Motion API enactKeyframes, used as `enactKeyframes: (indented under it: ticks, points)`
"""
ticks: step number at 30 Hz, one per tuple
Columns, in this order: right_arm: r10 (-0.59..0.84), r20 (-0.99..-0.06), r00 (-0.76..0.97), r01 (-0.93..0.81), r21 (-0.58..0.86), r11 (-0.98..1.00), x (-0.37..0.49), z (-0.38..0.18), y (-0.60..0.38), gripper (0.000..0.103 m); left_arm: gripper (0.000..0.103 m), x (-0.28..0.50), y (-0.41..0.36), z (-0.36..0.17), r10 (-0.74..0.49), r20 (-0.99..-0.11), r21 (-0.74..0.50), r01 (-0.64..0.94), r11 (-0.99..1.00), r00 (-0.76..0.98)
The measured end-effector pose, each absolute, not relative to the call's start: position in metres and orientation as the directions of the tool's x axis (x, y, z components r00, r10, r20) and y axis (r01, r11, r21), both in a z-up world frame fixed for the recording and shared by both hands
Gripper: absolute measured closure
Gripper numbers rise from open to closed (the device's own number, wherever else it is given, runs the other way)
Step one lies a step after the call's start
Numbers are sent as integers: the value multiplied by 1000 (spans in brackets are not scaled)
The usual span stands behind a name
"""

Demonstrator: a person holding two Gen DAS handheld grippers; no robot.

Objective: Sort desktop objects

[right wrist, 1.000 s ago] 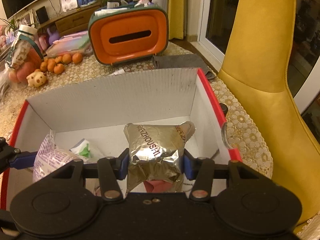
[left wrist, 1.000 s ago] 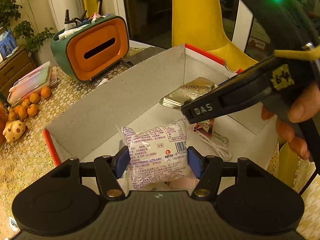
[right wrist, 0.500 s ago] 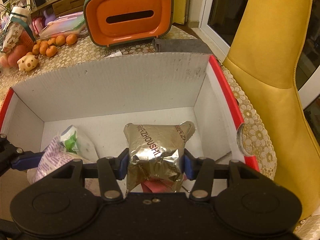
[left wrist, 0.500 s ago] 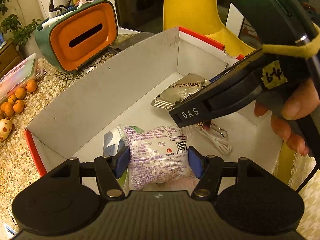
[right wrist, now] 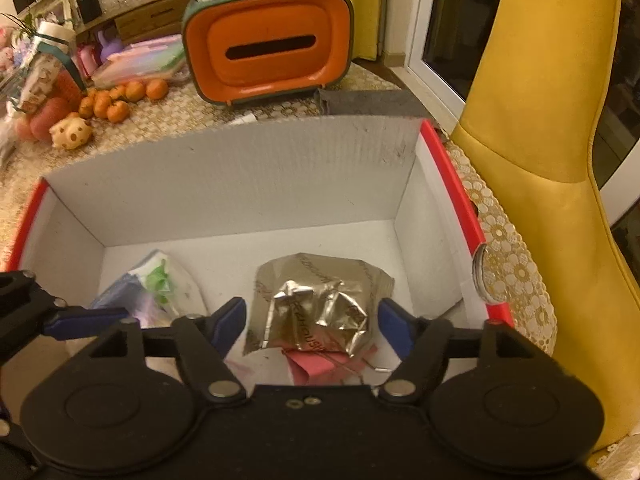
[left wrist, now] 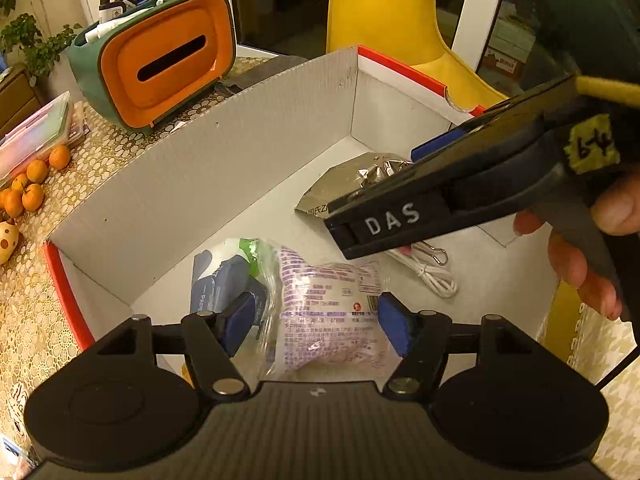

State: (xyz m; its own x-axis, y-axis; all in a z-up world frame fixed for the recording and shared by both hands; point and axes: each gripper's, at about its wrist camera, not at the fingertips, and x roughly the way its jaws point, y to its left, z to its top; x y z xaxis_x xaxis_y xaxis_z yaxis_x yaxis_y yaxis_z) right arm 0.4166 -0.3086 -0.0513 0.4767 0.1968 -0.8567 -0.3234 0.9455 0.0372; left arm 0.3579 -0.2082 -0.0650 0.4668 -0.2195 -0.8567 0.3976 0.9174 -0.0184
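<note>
Both packets are being dropped into the red-edged box (right wrist: 448,168); the right gripper (right wrist: 312,320) has just spread wide, the silver pouch (right wrist: 320,300) lying loose on the floor; the left gripper (left wrist: 316,320) has just opened off the purple-printed packet (left wrist: 324,304); next, I judge, both lift clear for more desktop items.

Clear purple-printed packet (left wrist: 320,304) lay at the box's (right wrist: 240,184) 7 o'clock corner; crumpled silver foil pouch (right wrist: 320,308) at 5 o'clock.
</note>
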Motion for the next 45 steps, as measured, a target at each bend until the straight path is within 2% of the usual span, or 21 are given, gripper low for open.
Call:
enactKeyframes:
  ticks: [2, 5, 8, 13, 18, 20, 29, 45]
  points:
    - [211, -849, 485, -321, 51, 946, 415, -47, -311, 22, 29, 355, -207, -63, -220, -853, -18, 394, 919, 474]
    - [230, -839, 493, -318, 73, 945, 412, -41, -314, 21, 28, 352, -206, -58, -236, -841, -30, 394, 919, 487]
    - [242, -833, 497, -315, 86, 945, 408, -37, -317, 19, 19, 348, -205, -51, -255, -824, -44, 391, 919, 506]
    - [250, -822, 512, -314, 92, 945, 398, -29, -322, 18, 18, 335, -206, -40, -273, -798, -39, 406, 913, 537]
    - [255, -810, 529, -304, 100, 947, 387, -17, -327, 17, 11, 320, -204, -30, -286, -781, -46, 406, 913, 555]
    - [259, -804, 536, -301, 105, 948, 382, -12, -327, 16, 3, 313, -201, -25, -296, -770, -54, 404, 913, 566]
    - [272, -781, 562, -334, 86, 938, 349, 6, -319, 11, 2, 280, -185, -6, -319, -736, -94, 376, 922, 597]
    - [293, -755, 587, -376, 67, 924, 290, 31, -293, 10, 2, 212, -138, 22, -311, -679, -112, 325, 939, 664]
